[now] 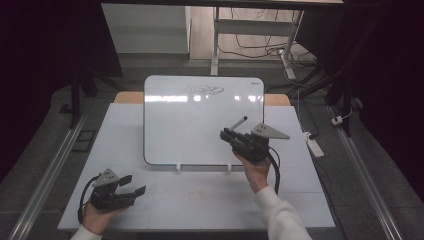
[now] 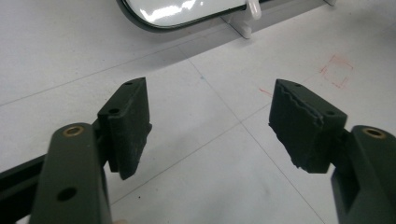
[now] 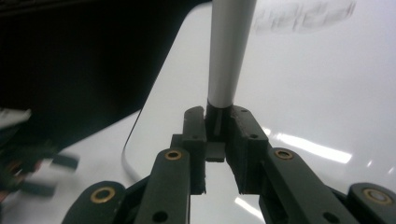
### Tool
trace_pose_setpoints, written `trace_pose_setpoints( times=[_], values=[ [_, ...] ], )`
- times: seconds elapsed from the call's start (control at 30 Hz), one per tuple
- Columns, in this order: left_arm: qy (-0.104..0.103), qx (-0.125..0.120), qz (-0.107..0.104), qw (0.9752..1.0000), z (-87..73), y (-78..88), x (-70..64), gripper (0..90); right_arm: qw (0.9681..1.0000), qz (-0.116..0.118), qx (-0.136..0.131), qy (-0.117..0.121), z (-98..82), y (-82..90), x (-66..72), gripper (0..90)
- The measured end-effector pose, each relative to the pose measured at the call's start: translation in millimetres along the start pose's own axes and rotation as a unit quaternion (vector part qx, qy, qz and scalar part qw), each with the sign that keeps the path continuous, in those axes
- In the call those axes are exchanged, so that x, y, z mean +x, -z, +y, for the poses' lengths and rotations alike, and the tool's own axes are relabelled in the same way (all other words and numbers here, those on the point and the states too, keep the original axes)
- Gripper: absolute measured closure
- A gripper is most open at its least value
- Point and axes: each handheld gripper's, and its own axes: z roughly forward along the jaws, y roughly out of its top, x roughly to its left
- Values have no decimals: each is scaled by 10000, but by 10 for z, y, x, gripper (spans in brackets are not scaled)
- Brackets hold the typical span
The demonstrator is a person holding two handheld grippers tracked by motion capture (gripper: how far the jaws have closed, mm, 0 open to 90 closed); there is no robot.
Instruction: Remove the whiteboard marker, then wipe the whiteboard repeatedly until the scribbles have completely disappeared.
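A white board (image 1: 200,120) stands tilted back on the pale table (image 1: 150,210), with dark scribbled writing (image 1: 204,90) near its top edge. My right gripper (image 1: 227,135) is in front of the board's right half, shut on a marker (image 1: 239,122) that points up and away toward the board. In the right gripper view the marker's pale barrel (image 3: 229,51) rises from between the pads of the right gripper (image 3: 217,126), with the writing (image 3: 303,16) beyond. My left gripper (image 1: 134,184) hovers low at the table's front left, jaws wide apart. Nothing lies between the left gripper's (image 2: 210,116) pads.
The board rests on small white feet (image 1: 178,168). A faint red square (image 2: 337,71) is drawn on the table ahead of the left gripper. A power strip (image 1: 314,145) lies on the floor past the table's right edge. A desk frame and cables stand behind.
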Motion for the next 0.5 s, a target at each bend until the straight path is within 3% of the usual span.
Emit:
trace_pose_setpoints(
  times=[0.1, 0.2, 0.23, 0.3, 0.43, 0.5],
  values=[
    [-30, -10, 27, 10000, 8, -6, -16, 268, 9999, -105, -59, 18, 115, -126, -49, 771],
    [-40, -29, 69, 10000, 11, -8, -11, 251, 9993, -344, -9, 142, 347, -483, -180, 771],
    [-53, -33, 92, 9999, 11, -10, -6, 251, 9993, -344, -9, 142, 347, -483, -180, 771],
    [-33, -35, 117, 9999, 9, -20, -1, 251, 9987, -467, 37, 204, 448, -664, -261, 771],
    [-60, 2, 93, 9999, 17, -55, -7, 251, 9981, -615, -12, 33, 610, -952, -420, 771],
    [-100, 29, 73, 9999, 25, -75, -18, 251, 9973, -722, 5, 97, 684, -1082, -453, 771]
  ],
)
